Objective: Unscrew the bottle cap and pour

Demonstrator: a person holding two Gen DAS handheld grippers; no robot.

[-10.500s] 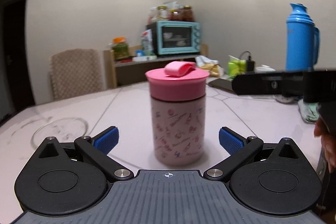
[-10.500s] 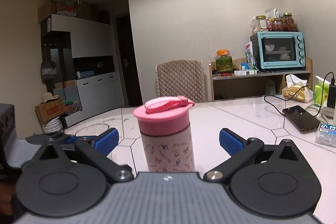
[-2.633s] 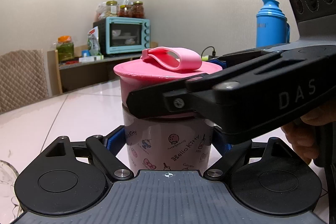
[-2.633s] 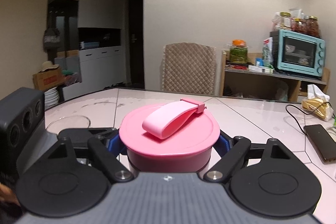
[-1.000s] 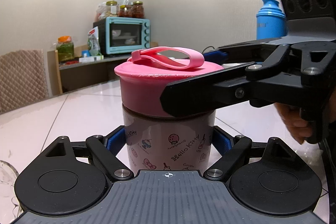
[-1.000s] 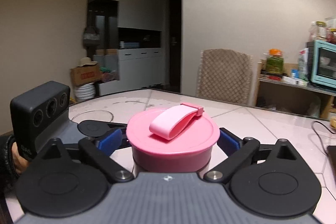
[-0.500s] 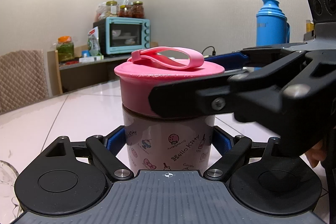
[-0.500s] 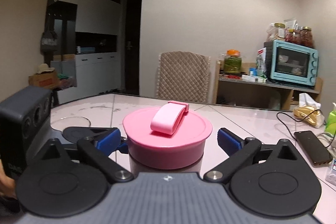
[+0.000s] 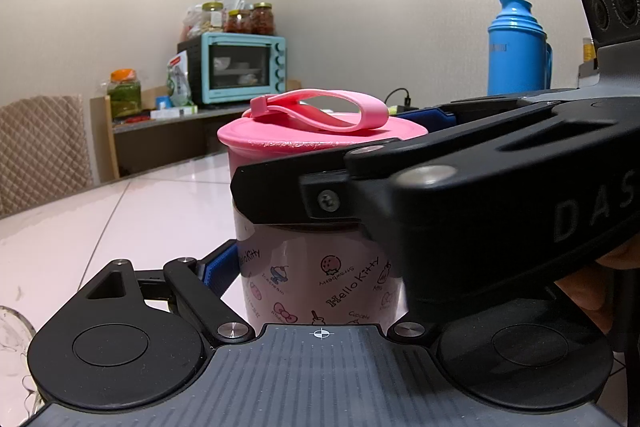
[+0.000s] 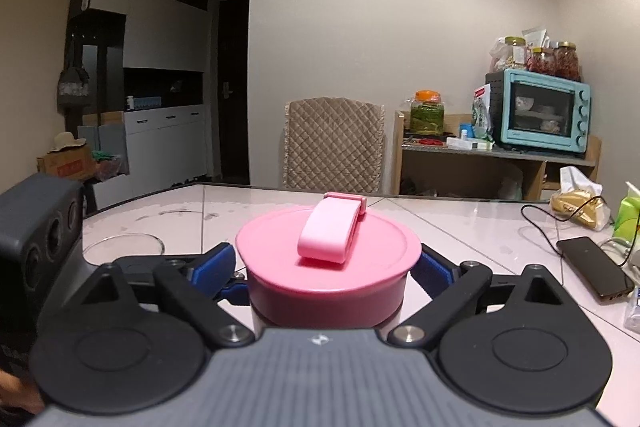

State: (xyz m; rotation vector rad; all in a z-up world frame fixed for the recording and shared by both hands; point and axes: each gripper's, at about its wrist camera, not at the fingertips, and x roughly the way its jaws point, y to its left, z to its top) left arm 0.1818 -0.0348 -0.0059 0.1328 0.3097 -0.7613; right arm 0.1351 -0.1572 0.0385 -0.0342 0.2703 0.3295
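Note:
A pink-printed bottle (image 9: 320, 279) stands upright on the pale table (image 9: 140, 211), with my left gripper (image 9: 316, 267) shut on its body. One blue pad (image 9: 216, 269) shows; the other is hidden behind the right gripper. The pink cap (image 10: 328, 247) with its strap loop (image 10: 330, 231) sits on top. My right gripper (image 10: 326, 267) reaches across from the right of the left wrist view. Its jaws are closing with the cap between them, and both blue pads (image 10: 212, 265) touch the cap's sides.
A glass bowl (image 10: 124, 247) sits on the table to the left. A phone (image 10: 592, 267) on a cable and packets lie to the right. A blue thermos (image 9: 516, 55) stands behind. A chair (image 10: 334, 143) and a shelf with a toaster oven (image 10: 540, 111) are beyond the table.
The right gripper swung back around the cap with its jaws apart, then narrowed onto the cap's sides. The cap's strap, the bottle and the left gripper have kept still.

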